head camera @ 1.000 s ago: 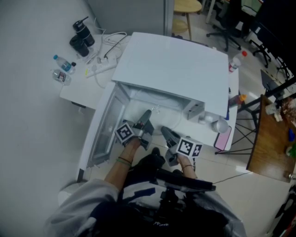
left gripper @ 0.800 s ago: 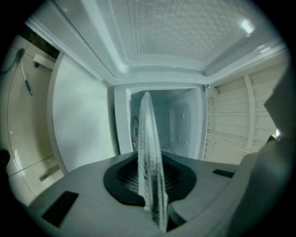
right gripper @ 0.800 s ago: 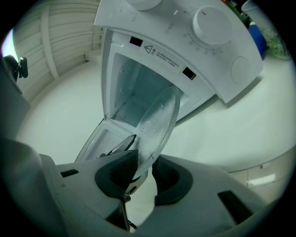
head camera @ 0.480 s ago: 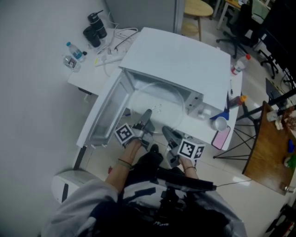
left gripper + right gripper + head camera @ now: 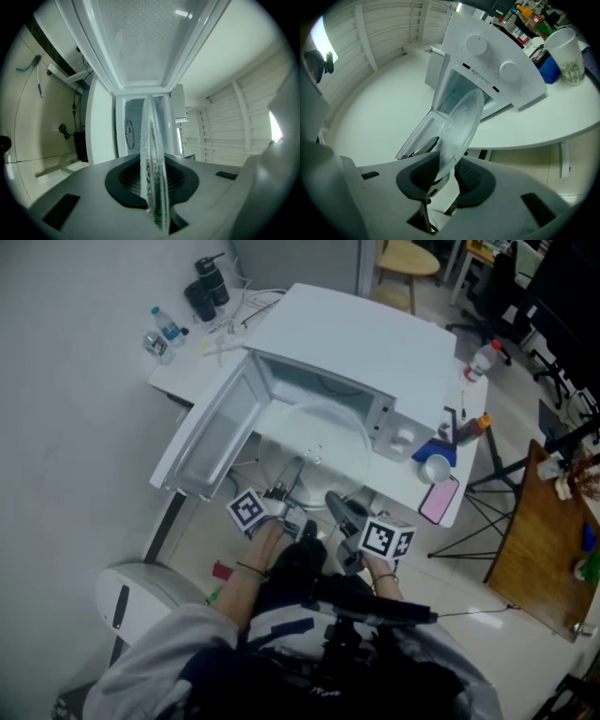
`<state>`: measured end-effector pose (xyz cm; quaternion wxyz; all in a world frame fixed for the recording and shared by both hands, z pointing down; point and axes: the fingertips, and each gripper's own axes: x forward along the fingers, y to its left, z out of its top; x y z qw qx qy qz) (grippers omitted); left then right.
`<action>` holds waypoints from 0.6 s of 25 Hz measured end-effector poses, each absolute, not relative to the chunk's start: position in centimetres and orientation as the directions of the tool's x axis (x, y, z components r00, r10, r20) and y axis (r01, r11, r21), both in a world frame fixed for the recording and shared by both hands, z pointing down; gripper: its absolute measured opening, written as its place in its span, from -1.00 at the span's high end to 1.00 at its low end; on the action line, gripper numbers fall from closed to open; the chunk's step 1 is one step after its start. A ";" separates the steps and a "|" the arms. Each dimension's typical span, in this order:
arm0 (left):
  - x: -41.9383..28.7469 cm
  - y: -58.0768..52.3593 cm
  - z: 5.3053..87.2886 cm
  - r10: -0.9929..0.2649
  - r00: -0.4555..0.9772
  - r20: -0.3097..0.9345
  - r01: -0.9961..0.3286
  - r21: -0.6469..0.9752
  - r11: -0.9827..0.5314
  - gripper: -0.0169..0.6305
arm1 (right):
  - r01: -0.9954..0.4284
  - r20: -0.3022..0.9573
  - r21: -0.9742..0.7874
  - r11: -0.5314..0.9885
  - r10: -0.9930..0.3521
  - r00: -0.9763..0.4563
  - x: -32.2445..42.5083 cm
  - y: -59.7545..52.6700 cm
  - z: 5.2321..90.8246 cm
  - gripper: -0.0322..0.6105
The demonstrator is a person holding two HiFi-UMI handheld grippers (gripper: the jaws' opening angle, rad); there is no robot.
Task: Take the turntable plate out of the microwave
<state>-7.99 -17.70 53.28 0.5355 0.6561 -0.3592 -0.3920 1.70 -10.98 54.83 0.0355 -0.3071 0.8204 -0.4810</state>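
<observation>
The clear glass turntable plate (image 5: 315,448) hangs in front of the white microwave (image 5: 352,341), outside its open cavity (image 5: 323,390). Both grippers hold its near rim. My left gripper (image 5: 296,474) is shut on the rim, and the plate (image 5: 151,154) shows edge-on between its dark pads (image 5: 127,180). To the right of it, my right gripper (image 5: 334,501) is also shut on the rim, with the plate (image 5: 461,119) tilted up from its pads (image 5: 423,174). The microwave door (image 5: 208,435) swings open to the left.
A paper cup (image 5: 436,468), a pink phone (image 5: 438,500) and bottles (image 5: 474,360) stand on the table right of the microwave. Water bottles (image 5: 161,330), a black flask (image 5: 208,289) and cables lie at the back left. A white appliance (image 5: 129,601) stands on the floor.
Both grippers have drawn back towards me with the plate between them. The plate has come from inside the cavity to the open space in front of the microwave.
</observation>
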 end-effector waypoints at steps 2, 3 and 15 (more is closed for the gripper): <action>-7.4 -16.3 53.0 -0.893 0.429 -0.135 -0.051 0.984 -0.173 0.84 | -0.469 0.234 -0.808 0.358 -0.535 -0.812 2.3 -9.7 54.6 0.56; -7.0 -15.6 52.9 -0.894 0.427 -0.137 -0.049 0.983 -0.175 0.84 | -0.468 0.233 -0.807 0.361 -0.533 -0.813 2.7 -9.0 54.5 0.56; -4.3 -7.9 52.1 -0.897 0.414 -0.154 -0.058 0.979 -0.195 0.84 | -0.467 0.224 -0.791 0.395 -0.523 -0.822 5.5 -1.4 53.9 0.54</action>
